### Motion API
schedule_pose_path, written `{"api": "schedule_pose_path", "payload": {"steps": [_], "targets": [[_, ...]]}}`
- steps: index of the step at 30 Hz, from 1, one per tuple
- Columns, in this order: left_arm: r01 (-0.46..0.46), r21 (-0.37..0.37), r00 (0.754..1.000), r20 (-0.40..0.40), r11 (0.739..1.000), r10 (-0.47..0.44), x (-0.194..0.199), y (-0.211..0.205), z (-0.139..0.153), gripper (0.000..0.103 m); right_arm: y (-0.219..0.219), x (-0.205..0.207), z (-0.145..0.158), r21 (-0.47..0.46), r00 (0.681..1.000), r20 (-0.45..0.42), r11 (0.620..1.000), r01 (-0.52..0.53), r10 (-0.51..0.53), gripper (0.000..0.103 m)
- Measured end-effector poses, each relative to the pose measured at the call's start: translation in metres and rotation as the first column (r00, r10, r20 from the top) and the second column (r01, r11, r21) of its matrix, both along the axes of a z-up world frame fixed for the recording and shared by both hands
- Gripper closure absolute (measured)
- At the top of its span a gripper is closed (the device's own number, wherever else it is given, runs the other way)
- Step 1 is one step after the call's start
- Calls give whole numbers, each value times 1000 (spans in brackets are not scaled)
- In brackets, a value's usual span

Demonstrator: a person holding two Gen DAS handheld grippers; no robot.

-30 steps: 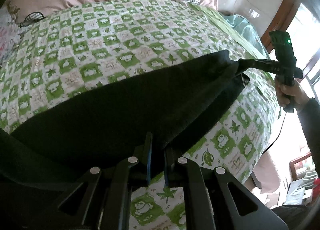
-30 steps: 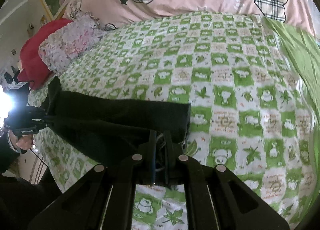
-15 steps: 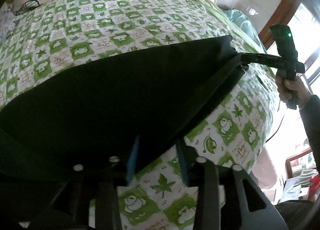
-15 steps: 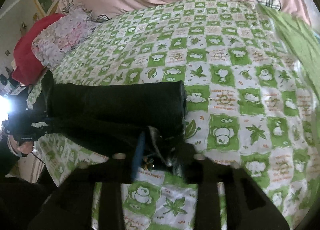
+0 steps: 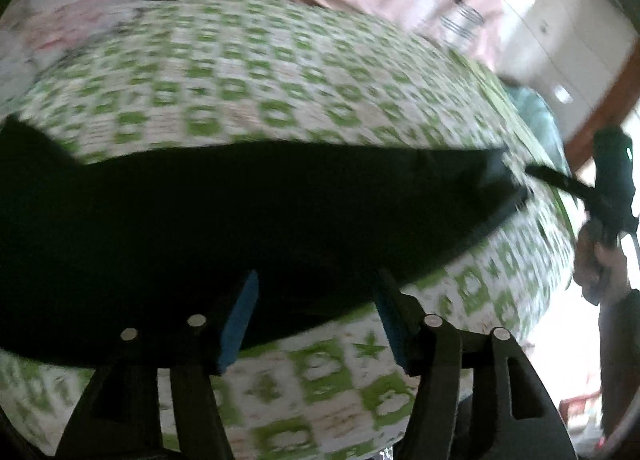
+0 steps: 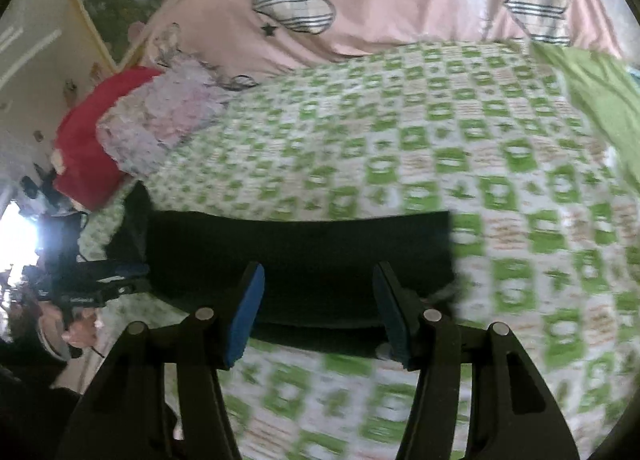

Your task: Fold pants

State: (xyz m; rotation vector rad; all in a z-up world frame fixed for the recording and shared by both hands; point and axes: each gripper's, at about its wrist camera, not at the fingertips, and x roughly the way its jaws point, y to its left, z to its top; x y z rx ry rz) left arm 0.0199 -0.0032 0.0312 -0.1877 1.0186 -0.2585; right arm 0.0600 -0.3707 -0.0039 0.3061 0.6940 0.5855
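both grippers have just been opening; the left gripper (image 5: 316, 316) and right gripper (image 6: 316, 310) stand wide, pads clear of the black pants (image 6: 300, 256), which now lie folded on the green-checked bedsheet (image 6: 440, 148); this fold looks finished

Bare quilt (image 6: 460, 132) beyond pants (image 6: 300, 252)

We're seeing the pants (image 5: 248, 220) as matt black cloth, no sheen. Bed sheet (image 6: 440, 148) is looking like printed woven cotton, green-white checks. Pink duvet (image 6: 400, 0) is soft, faintly creased cloth. Tongs' arms are reading matt black plastic, with blue rubbery pads (image 6: 246, 316) and shiny metal pins (image 6: 432, 315).
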Motion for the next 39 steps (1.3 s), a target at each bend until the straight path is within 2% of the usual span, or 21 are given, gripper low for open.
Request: {"api": "schedule_pose_path", "payload": {"steps": [4, 6, 9, 13, 21, 26, 33, 35, 37, 38, 39], "targets": [[-134, -7, 991, -8, 991, 134, 6, 42, 11, 35, 32, 5, 5, 52, 998, 2, 996, -69, 69, 45], [-209, -6, 978, -19, 978, 208, 13, 66, 16, 33, 49, 8, 5, 68, 995, -2, 993, -97, 97, 45], [-311, 34, 947, -67, 950, 313, 27, 97, 19, 32, 78, 11, 4, 93, 989, -6, 984, -150, 151, 45], [-398, 79, 907, -117, 914, 405, 48, 124, 21, 32, 123, 13, 0, 79, 972, -9, 969, -233, 234, 45], [-465, 140, 865, -139, 874, 482, 79, 137, 27, 29, 192, 15, 5, 70, 929, 3, 926, -370, 371, 45], [-488, 231, 830, -175, 842, 529, 99, 144, 18, 29, 228, 20, 9, 55, 900, 7, 898, -436, 436, 45], [-482, 297, 794, -249, 824, 554, 124, 152, -11, 28, 280, 27, 4, 1, 842, -26, 842, -539, 539, 45], [-479, 305, 790, -260, 823, 556, 126, 153, -16, 28, 292, 30, 0, -13, 829, -45, 830, -558, 557, 45], [-477, 309, 796, -246, 823, 553, 126, 153, -19, 30, 301, 32, -5, -20, 820, -59, 821, -571, 569, 45], [-474, 311, 800, -237, 823, 551, 126, 152, -20, 34, 303, 34, -6, -22, 817, -64, 818, -575, 572, 45], [-473, 313, 807, -222, 824, 547, 125, 152, -20, 44, 306, 34, -8, -27, 816, -69, 817, -577, 574, 45]]}}
